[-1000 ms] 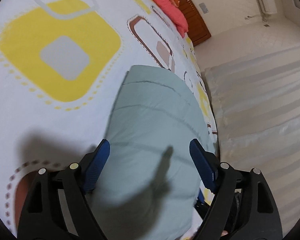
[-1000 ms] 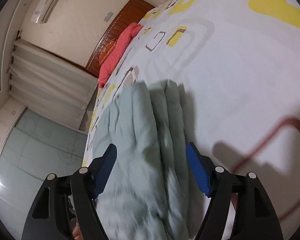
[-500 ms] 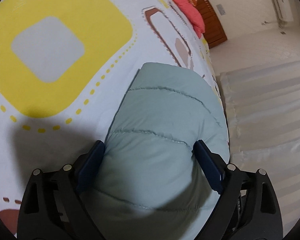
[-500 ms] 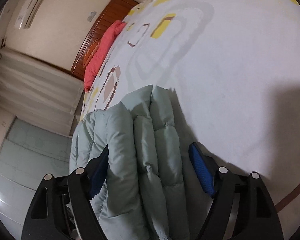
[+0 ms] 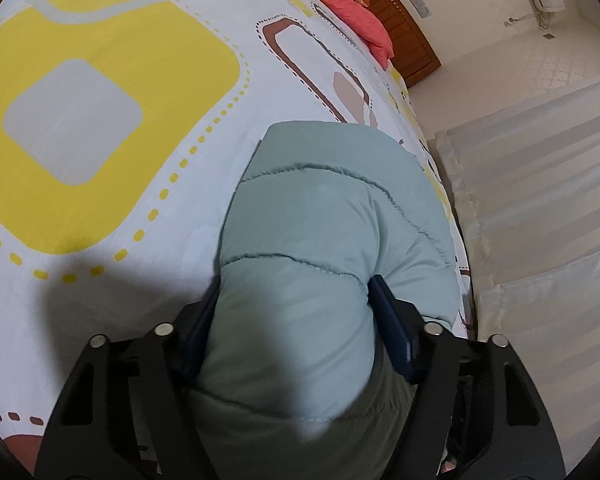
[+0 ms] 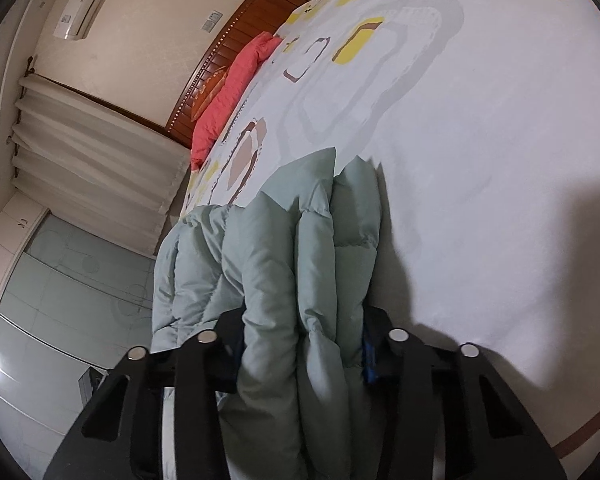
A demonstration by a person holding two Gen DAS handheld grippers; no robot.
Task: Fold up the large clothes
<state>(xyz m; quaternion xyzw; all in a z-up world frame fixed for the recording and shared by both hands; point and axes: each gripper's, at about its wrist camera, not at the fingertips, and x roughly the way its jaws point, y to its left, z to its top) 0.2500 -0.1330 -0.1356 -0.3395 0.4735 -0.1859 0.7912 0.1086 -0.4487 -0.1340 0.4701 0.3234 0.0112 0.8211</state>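
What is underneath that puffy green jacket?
The jacket lies on a patterned bedsheet, near the bed's edge. Both grippers, left and right, clamp it. Anything beneath it is covered.

A second ago both pairs of jaws stand wide apart over the pale green quilted puffer jacket (image 5: 320, 248). Now the left gripper (image 5: 296, 328) pinches a padded fold, its blue pads (image 5: 392, 336) sunk into the fabric, which bulges up between them. The right gripper (image 6: 304, 344) likewise squeezes several stacked layers of the jacket (image 6: 284, 256), and the motion blur seen there a second ago is gone.
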